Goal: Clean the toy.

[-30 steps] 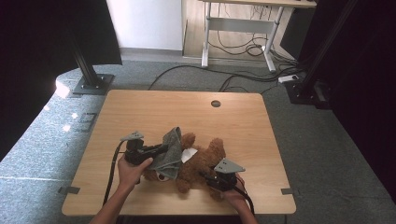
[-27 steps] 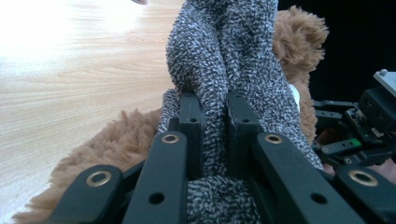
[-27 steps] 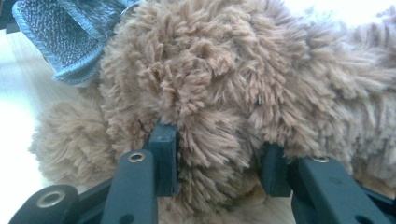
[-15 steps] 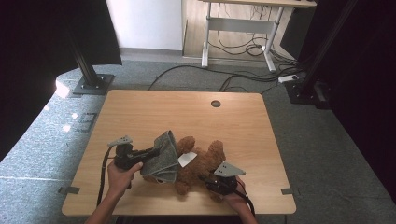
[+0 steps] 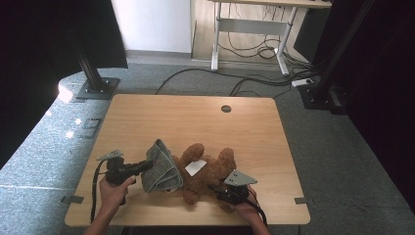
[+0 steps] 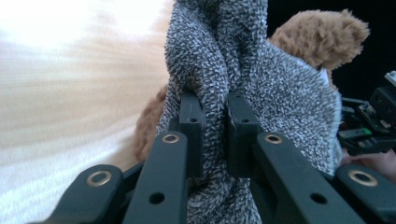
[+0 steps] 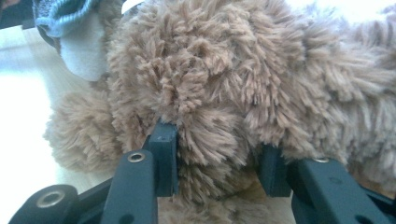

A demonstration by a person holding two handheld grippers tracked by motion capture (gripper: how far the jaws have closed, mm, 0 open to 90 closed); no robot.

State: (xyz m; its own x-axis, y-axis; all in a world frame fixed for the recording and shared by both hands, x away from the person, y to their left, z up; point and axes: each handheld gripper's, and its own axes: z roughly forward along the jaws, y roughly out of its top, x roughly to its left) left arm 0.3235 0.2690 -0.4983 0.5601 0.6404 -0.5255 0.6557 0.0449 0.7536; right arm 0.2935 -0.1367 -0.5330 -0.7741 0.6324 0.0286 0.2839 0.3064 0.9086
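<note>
Left claw pinches grey knit garment; right claw grips teddy bear.

Left claw clamped, level; right claw clamped, low.

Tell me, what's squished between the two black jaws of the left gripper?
A fold of the grey knitted cloth is pinched between the jaws of the left gripper, seen in the left gripper view. The fluffy brown teddy bear lies just behind it.
</note>
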